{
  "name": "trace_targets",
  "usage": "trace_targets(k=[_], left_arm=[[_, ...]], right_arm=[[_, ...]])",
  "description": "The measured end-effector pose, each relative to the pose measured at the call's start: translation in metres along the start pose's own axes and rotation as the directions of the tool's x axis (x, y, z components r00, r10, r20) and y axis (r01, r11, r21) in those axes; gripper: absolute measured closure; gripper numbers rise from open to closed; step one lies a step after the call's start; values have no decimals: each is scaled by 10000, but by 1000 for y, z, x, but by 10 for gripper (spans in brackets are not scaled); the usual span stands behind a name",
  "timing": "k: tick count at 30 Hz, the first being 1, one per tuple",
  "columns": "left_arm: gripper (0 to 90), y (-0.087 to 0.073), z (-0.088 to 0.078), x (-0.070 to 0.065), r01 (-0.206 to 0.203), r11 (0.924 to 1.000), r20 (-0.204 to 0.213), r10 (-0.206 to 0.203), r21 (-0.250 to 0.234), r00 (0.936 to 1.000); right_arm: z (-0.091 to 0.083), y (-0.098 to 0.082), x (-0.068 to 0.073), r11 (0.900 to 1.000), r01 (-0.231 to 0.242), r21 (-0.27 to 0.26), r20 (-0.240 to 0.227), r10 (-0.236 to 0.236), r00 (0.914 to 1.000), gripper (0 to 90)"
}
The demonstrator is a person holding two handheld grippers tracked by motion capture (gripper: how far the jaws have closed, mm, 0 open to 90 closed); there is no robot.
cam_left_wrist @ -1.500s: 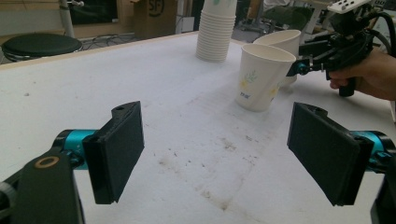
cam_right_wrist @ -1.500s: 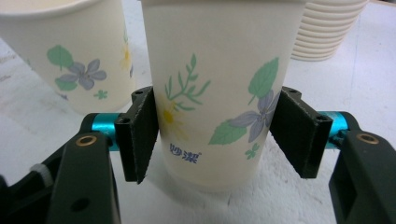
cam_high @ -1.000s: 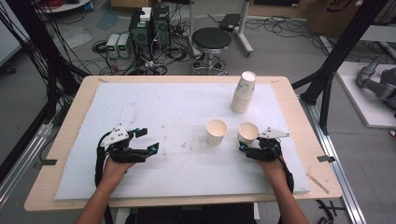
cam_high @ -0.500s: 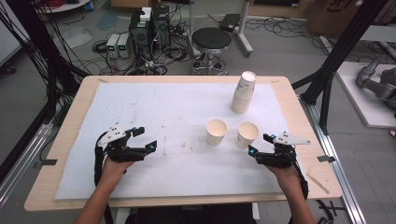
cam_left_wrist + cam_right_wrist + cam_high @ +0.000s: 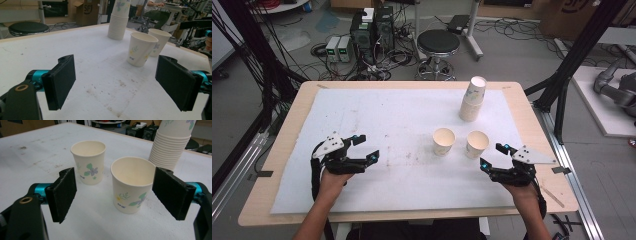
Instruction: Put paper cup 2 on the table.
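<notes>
Two flowered paper cups stand upright on the white sheet (image 5: pixel 387 115): the left cup (image 5: pixel 444 141) (image 5: pixel 89 165) and the right cup (image 5: pixel 476 143) (image 5: pixel 131 185). A tall stack of cups (image 5: pixel 472 98) (image 5: pixel 120 20) stands behind them. My right gripper (image 5: pixel 492 156) (image 5: pixel 117 195) sits just short of the right cup. Its jaws have just been opening and stand wide; the cup is framed ahead of them, untouched. My left gripper (image 5: pixel 368 146) (image 5: pixel 115 82) rests at the sheet's left. Its jaws have also just been opening and hold nothing.
The sheet covers a wooden table (image 5: pixel 287 165) with a bare rim all round. A black stool (image 5: pixel 438 42) and boxes with cables (image 5: pixel 372 30) stand on the floor beyond the far edge. Black frame posts (image 5: pixel 572 75) rise at the table's right.
My right gripper, which stood around the right cup, has let it go and drawn back to the right and toward the person. Both grippers' jaws have spread wider. The left hand has stayed put.
</notes>
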State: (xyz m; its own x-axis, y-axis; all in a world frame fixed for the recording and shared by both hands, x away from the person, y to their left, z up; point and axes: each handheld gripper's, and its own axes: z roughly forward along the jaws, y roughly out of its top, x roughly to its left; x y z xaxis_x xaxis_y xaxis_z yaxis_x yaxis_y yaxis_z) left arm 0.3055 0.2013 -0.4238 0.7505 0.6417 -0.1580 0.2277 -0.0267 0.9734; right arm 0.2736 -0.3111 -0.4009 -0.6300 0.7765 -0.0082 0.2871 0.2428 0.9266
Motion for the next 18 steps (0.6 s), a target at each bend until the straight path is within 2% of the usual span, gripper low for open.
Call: trace_targets(k=[8,18], left_arm=[[169,2,-5,-4,-81,9999,46,82,-77,10000],[170,3,-8,-4,-143,9997,-65,142,-176,9999]], right_arm=[[-9,-3,12,9996,265,99,77,-266,9996,202],[-6,0,19,9986,510,112,-35,-510,9987,202]])
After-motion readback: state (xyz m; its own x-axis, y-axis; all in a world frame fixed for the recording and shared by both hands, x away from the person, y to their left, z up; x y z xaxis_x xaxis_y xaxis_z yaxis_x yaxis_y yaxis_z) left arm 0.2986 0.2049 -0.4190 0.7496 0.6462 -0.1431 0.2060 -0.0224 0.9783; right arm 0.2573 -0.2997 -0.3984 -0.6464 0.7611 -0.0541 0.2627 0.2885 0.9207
